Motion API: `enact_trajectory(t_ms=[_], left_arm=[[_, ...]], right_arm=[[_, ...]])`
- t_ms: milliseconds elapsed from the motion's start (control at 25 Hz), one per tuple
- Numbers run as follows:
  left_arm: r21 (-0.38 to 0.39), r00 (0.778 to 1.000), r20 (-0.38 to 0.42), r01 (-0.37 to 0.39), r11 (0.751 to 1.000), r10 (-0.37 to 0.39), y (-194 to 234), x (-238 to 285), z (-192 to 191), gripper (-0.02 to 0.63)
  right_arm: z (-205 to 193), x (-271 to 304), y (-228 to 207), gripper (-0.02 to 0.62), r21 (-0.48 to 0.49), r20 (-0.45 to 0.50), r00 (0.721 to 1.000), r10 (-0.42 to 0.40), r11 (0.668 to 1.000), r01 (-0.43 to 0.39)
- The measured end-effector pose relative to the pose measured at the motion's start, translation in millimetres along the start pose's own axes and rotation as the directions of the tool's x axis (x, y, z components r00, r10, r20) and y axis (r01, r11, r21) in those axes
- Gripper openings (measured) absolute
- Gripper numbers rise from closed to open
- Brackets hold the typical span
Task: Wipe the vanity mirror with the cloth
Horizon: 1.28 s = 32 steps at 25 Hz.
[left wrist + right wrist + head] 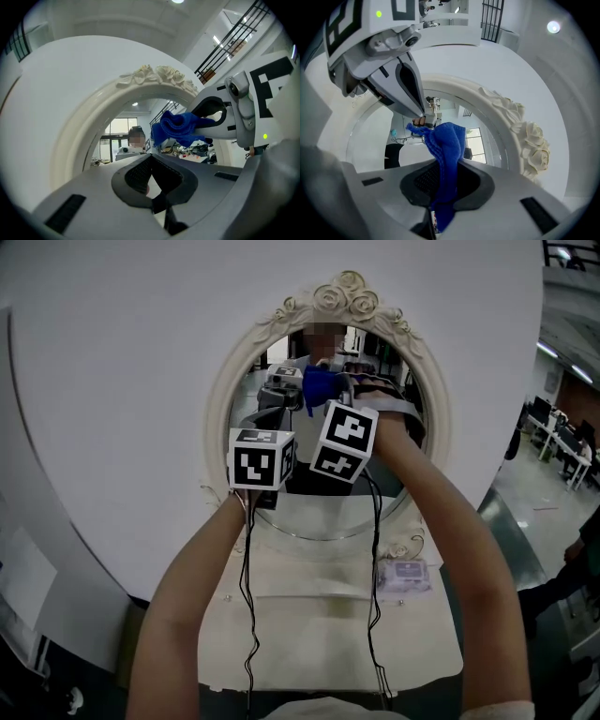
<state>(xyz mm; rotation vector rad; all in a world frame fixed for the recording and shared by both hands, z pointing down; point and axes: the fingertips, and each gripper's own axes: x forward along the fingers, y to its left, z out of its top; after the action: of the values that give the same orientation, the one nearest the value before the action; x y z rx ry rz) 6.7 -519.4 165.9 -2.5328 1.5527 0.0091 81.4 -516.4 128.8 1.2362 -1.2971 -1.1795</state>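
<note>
The fingers of the right gripper [445,185] are clenched on a crumpled blue knitted cloth [447,143], held at the upper part of the glass of the oval vanity mirror with a cream rose-carved frame [323,514]. The fingers of the left gripper [152,183] are clenched together on nothing, just beside the right gripper, above the cream bench [309,615].

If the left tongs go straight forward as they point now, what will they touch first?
Most likely the mirror glass: the left tongs, shut and empty, aim at it below the blue cloth. I cannot tell how far away the glass is.
</note>
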Motion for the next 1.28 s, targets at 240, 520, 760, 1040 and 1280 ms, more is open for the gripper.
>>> enact_trajectory(t_ms=[240,520,760,1040,1280], left_arm=[[-0.013,0.999,-0.046,-0.021,1.0,0.021,0.5,-0.9,-48.2,0.003],[-0.026,0.997,-0.068,-0.04,0.999,0.038,-1.0,-9.4,-90.5,0.003],[-0.04,0.993,-0.101,-0.058,0.998,0.054,-4.1,-15.6,-130.9,0.003],[-0.06,0.982,-0.18,-0.068,0.996,0.056,-8.8,-24.3,-184.6,0.003],[-0.083,0.965,-0.257,-0.073,0.994,0.05,-17.1,-36.1,-235.8,0.003]], right_arm=[[-0.8,2.2,38.3,0.066,0.009,0.002,0.999,0.042,0.999,-0.042],[-1.3,2.8,77.3,0.066,0.073,-0.005,0.998,0.067,0.995,-0.066],[-4.5,4.3,132.0,0.066,0.107,-0.007,0.991,0.132,0.986,-0.13],[-4.6,5.3,197.2,0.066,0.116,0.001,0.979,0.204,0.972,-0.202],[-4.5,5.0,253.9,0.066,0.084,-0.002,0.968,0.253,0.964,-0.252]])
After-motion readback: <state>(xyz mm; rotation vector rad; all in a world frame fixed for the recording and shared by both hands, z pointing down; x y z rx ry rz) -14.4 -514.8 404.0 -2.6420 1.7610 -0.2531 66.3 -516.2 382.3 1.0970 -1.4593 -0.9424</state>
